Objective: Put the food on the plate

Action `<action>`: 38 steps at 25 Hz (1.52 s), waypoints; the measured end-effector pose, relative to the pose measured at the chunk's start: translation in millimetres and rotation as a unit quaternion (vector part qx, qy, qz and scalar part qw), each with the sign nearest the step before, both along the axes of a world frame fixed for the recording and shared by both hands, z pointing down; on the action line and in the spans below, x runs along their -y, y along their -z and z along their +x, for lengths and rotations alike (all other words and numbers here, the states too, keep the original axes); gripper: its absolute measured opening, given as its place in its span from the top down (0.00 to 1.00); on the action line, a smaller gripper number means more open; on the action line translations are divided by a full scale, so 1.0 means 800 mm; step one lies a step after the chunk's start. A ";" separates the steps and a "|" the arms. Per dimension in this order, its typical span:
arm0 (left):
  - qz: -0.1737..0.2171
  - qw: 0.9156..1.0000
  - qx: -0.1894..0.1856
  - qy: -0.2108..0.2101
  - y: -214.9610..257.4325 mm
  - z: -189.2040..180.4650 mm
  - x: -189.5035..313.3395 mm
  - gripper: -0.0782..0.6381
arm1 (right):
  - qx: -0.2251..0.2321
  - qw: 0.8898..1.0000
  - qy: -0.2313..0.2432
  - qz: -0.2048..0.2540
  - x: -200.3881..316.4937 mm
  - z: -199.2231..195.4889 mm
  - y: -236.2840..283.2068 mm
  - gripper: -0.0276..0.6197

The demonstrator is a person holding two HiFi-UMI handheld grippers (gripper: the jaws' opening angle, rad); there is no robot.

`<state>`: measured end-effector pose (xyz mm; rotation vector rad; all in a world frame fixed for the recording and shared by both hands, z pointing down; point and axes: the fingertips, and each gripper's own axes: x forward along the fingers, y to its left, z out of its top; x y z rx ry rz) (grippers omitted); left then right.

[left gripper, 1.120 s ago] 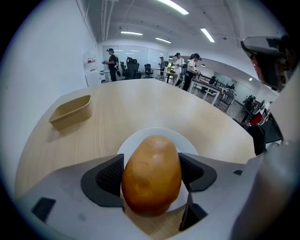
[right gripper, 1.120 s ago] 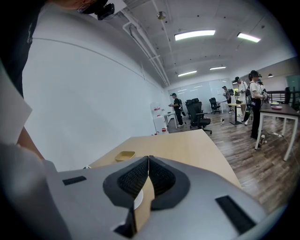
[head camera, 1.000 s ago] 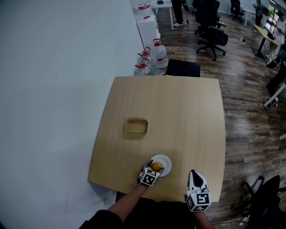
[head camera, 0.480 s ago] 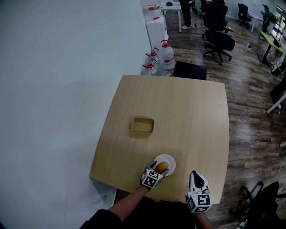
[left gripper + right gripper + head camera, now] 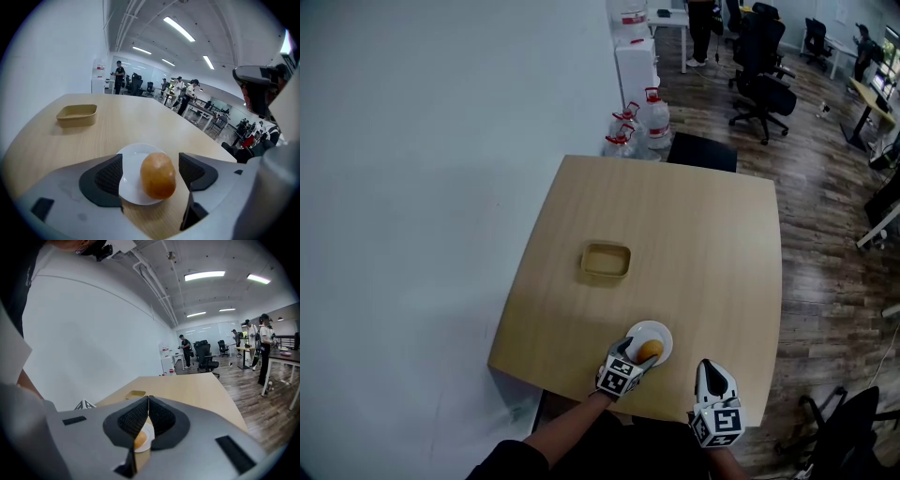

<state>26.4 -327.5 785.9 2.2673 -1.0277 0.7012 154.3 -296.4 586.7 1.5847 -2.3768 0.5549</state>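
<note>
At the table's [image 5: 694, 244] near edge the right gripper [image 5: 707, 367] is clenched, empty. The left gripper [image 5: 632, 360], nearer, stands released astride the food [image 5: 650, 351], which lies on the plate [image 5: 662, 334], long axis along the jaws. A tray [image 5: 606, 261] sits mid-table.

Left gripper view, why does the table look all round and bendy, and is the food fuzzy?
Left gripper view: the wide-angle lens bends the table and darkens the corners; the food on the plate looks sharp, not fuzzy. Head view: the table edges bow too, only less.
</note>
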 end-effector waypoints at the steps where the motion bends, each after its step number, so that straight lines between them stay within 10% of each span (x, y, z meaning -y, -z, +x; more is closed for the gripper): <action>1: 0.006 1.000 -0.005 0.002 0.005 -0.002 0.000 0.41 | -0.002 1.000 0.002 0.000 -0.002 -0.003 -0.001 0.86; 22: 0.084 0.983 -0.118 0.111 0.238 -0.108 -0.155 0.41 | -0.006 0.999 0.011 0.034 -0.147 -0.100 0.053 0.86; 31: 0.152 0.959 -0.198 0.133 0.349 -0.128 -0.263 0.43 | 0.000 0.998 0.016 0.054 -0.246 -0.141 0.101 0.86; 38: 0.169 0.956 -0.195 0.141 0.359 -0.145 -0.321 0.80 | -0.016 0.997 0.008 0.070 -0.295 -0.139 0.122 0.86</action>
